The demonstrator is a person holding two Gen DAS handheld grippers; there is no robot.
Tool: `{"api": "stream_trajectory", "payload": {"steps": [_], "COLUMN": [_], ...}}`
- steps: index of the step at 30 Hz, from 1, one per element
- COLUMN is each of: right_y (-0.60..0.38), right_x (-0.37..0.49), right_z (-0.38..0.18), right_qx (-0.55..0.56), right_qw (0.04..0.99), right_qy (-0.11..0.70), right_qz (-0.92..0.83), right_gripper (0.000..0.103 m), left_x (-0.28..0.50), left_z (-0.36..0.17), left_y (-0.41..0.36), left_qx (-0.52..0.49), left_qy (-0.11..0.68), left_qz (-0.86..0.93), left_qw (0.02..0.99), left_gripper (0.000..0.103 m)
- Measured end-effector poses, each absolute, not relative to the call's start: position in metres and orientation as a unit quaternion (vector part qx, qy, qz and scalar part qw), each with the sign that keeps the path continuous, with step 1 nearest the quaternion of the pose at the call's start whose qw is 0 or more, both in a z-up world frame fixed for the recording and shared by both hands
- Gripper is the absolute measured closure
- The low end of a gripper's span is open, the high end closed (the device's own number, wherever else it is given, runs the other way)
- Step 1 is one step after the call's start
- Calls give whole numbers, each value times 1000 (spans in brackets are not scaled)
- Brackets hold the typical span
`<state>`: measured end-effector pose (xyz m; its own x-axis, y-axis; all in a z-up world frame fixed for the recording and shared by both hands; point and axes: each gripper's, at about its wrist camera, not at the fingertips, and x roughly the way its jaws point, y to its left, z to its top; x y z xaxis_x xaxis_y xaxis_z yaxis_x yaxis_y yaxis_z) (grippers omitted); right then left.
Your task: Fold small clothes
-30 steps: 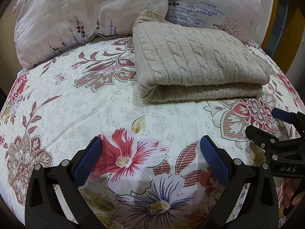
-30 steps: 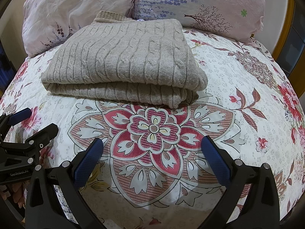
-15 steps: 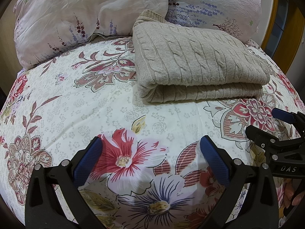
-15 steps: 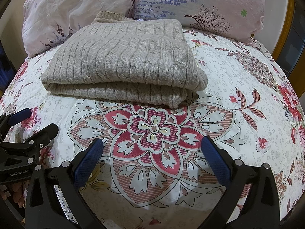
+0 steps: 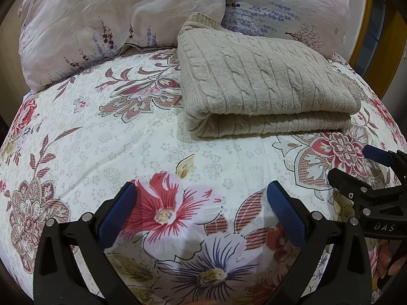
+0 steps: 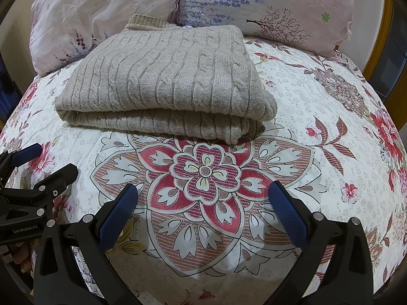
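A beige cable-knit sweater (image 5: pixel 264 86) lies folded in a neat rectangle on the floral bedspread, its folded edge facing me; it also shows in the right wrist view (image 6: pixel 165 81). My left gripper (image 5: pixel 201 203) is open and empty, hovering over the bedspread in front of the sweater's left end. My right gripper (image 6: pixel 203 203) is open and empty, in front of the sweater's right end. Each gripper shows at the edge of the other's view: the right one (image 5: pixel 356 167) and the left one (image 6: pixel 43 162). Neither touches the sweater.
Two pale floral pillows (image 5: pixel 114 17) (image 6: pixel 267 5) lean at the head of the bed just behind the sweater. The floral bedspread (image 6: pixel 318 96) spreads to both sides. A yellow wooden frame (image 5: pixel 366 20) stands beyond the bed's right edge.
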<state>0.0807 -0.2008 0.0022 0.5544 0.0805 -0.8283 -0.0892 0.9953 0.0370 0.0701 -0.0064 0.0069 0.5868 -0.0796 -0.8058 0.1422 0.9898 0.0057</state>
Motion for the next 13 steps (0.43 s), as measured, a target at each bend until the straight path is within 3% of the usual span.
{"api": "stream_trajectory", "payload": {"steps": [13], "right_y": [-201], "right_x": [81], "right_z": [2], "right_qx": [-5], "right_qw": [882], "right_qy": [470], "right_qz": [48], "right_gripper": [1], "left_x": [72], "left_z": [7], "left_y": [-7], "left_qx": [36], "left_qy": [450], "left_qz": [-61], "left_qw": [890], "left_gripper": [2]}}
